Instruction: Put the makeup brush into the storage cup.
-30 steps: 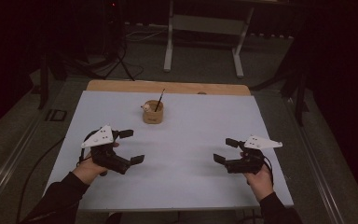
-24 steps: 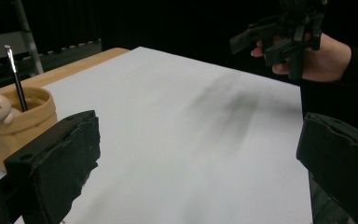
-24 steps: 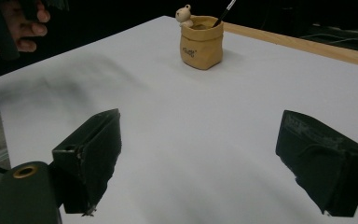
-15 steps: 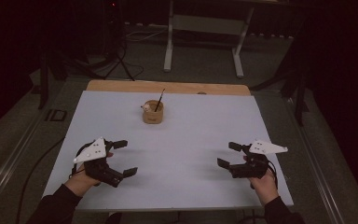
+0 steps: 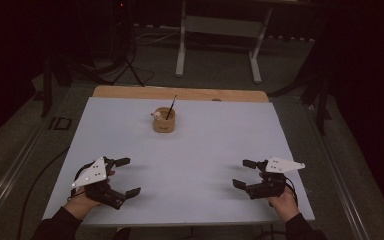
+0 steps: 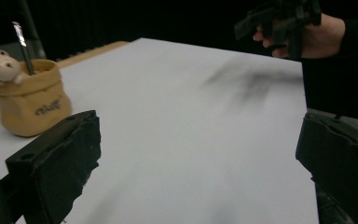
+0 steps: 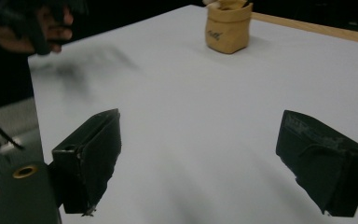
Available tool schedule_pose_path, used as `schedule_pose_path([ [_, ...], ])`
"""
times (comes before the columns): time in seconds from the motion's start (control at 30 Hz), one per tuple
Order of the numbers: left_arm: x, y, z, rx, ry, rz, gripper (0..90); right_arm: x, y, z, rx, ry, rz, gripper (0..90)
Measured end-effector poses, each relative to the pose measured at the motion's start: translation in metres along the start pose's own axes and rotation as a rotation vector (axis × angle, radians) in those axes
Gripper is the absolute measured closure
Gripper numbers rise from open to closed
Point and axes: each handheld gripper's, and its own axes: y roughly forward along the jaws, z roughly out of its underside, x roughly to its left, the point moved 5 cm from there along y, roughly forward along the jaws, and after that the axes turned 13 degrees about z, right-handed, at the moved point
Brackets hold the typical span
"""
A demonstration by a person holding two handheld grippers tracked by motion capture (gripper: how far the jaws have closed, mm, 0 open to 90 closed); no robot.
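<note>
We have pulled both grippers back toward six o'clock. Our left gripper (image 5: 122, 176) and right gripper (image 5: 243, 173) are spread wide and empty, so we are probably finished with the little tan pouch (image 5: 163, 121) at twelve o'clock.

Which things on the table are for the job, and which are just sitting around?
For the job:
- tan pouch, standing at the far middle of the table
- dark stick and small white toy poking out of the pouch
- left hand-held gripper and right hand-held gripper, both open, holding nothing

Just around:
- white table
- wooden board along its far edge
- metal stand on the floor behind
</note>
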Motion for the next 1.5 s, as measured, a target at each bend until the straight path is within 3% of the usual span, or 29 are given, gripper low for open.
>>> schedule_pose_path([
  [0.17,-0.002,-0.006,0.005,-0.011,-0.006,-0.011,0.3,0.001,0.003,0.002,-0.025,-0.025,0.005,14.0],
  [0.43,-0.004,-0.019,0.011,-0.069,-0.004,-0.044,0.3,-0.003,0.001,0.004,-0.037,0.013,-0.003,14.0],
  [0.6,-0.002,-0.021,0.017,-0.052,0.0,-0.05,0.3,-0.001,0.002,0.006,-0.023,-0.006,-0.006,14.0],
  [0.67,0.001,-0.023,0.017,-0.067,-0.02,-0.051,0.3,-0.002,0.001,0.007,-0.02,0.003,-0.003,14.0],
  [0.8,0.001,-0.026,0.015,-0.084,-0.022,-0.057,0.3,-0.005,0.0,0.007,-0.025,0.012,0.005,13.8],
  [1.03,0.0,-0.024,0.02,-0.061,-0.032,-0.055,0.3,-0.005,0.001,0.008,-0.02,0.011,0.0,13.8],
  [1.17,0.0,-0.021,0.024,-0.013,-0.029,-0.062,0.3,-0.005,0.0,0.008,-0.022,0.004,0.006,13.8],
  [1.5,0.001,-0.022,0.025,-0.011,-0.042,-0.07,0.3,-0.004,0.001,0.007,-0.034,-0.01,0.009,13.9],
])
